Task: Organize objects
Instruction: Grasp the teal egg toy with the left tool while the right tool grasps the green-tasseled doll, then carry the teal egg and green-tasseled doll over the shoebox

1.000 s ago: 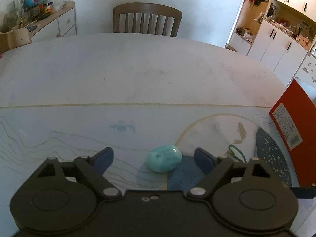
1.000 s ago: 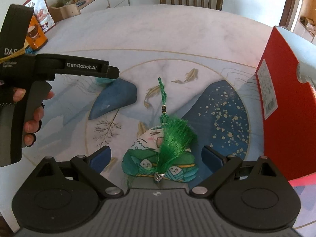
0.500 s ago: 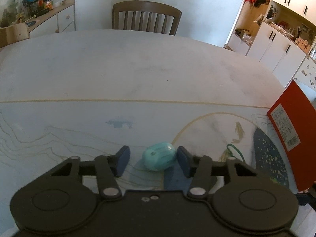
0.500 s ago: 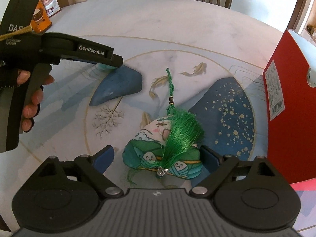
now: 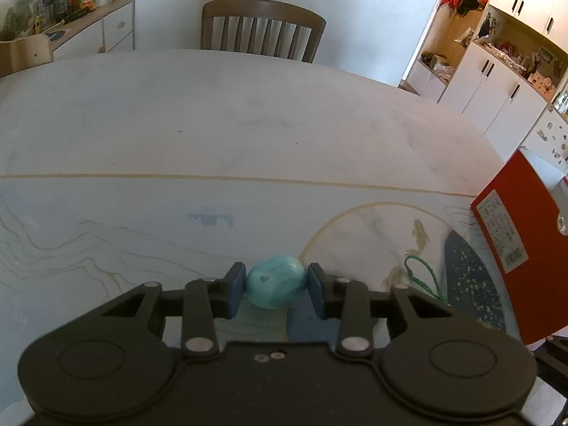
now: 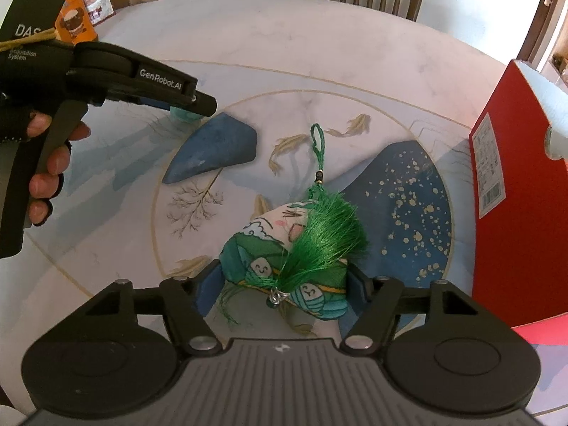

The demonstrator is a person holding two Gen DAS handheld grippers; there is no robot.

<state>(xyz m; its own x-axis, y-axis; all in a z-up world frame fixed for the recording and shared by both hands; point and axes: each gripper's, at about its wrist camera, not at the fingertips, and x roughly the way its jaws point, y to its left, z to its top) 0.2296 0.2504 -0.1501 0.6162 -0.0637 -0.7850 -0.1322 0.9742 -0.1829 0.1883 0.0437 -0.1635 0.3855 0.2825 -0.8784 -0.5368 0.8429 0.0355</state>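
Looking along my left claw (image 5: 276,289), I see both blue pads pressed against the sides of a turquoise egg-shaped stone (image 5: 276,287), which sits low over the painted surface (image 5: 248,135). Only the right camera shows the hand (image 6: 46,163) squeezing that claw's trigger, and there the stone is a sliver under the black fingers. My right claw (image 6: 282,285) has closed in on the stuffed pouch with the green tassel (image 6: 294,248), pads touching both its flanks. The red box (image 6: 525,191) stands upright at the far right.
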